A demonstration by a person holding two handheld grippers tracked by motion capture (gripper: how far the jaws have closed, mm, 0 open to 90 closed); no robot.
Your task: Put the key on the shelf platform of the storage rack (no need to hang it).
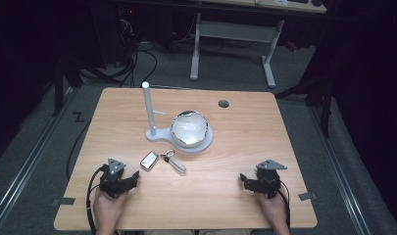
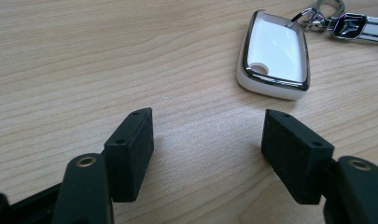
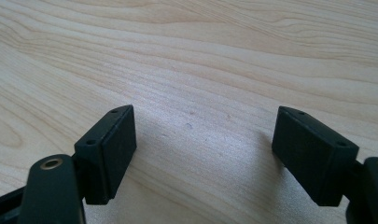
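Observation:
A white car key fob with a chrome rim [image 1: 149, 160] [image 2: 274, 56] lies flat on the wooden table, joined by a ring to a grey strap tag [image 1: 175, 164] [image 2: 359, 27]. My left gripper [image 1: 132, 176] [image 2: 207, 140] rests near the table's front left, open, with the fob just ahead and to its right and nothing between the jaws. My right gripper [image 1: 243, 179] [image 3: 203, 149] sits at the front right, open over bare wood. A white stand with an upright post [image 1: 148, 105] and a shiny round bowl [image 1: 189, 129] on its base stands at the table's middle.
The table [image 1: 235, 147] has a cable hole [image 1: 223, 104] near its far edge. Beyond it, on grey floor, stand another desk's white legs [image 1: 269, 58] and loose cables. Bare wood lies between the two grippers.

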